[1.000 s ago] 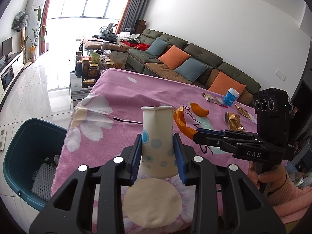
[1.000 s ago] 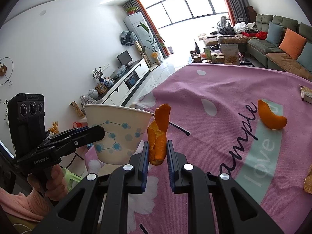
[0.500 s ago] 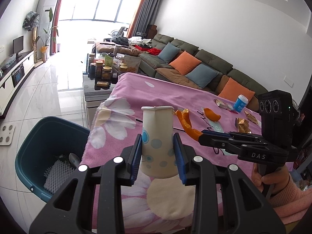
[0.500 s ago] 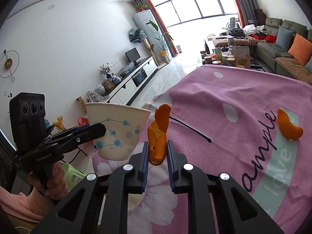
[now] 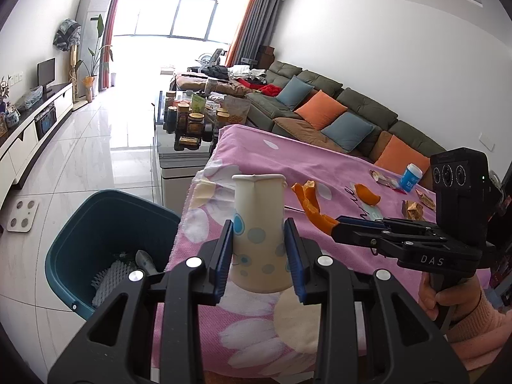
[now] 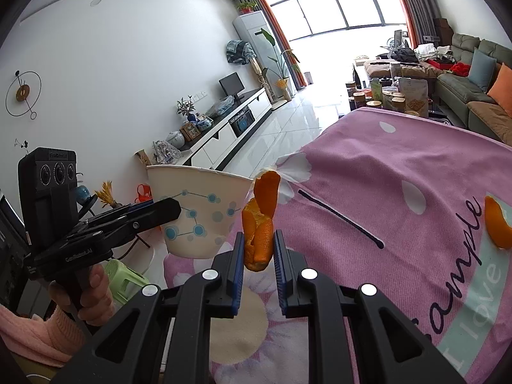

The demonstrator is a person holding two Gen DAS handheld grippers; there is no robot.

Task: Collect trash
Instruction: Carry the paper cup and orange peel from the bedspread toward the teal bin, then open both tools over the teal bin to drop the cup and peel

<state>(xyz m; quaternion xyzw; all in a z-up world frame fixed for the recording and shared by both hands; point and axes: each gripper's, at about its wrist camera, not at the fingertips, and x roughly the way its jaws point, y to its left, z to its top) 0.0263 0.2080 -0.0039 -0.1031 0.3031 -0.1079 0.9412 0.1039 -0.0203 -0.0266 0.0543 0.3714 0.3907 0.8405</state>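
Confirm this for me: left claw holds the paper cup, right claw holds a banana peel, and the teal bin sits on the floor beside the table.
Not banana. The right claw grips an orange peel, clear in the right wrist view. The rest stands.

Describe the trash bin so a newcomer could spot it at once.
Start at the table under the pink floral blanket. On the white tiled floor at its near left corner stands the teal plastic bin, open-topped, with white foam netting inside. Nothing else on that floor is teal or tub-shaped; the flat white bathroom scale lies beside it.
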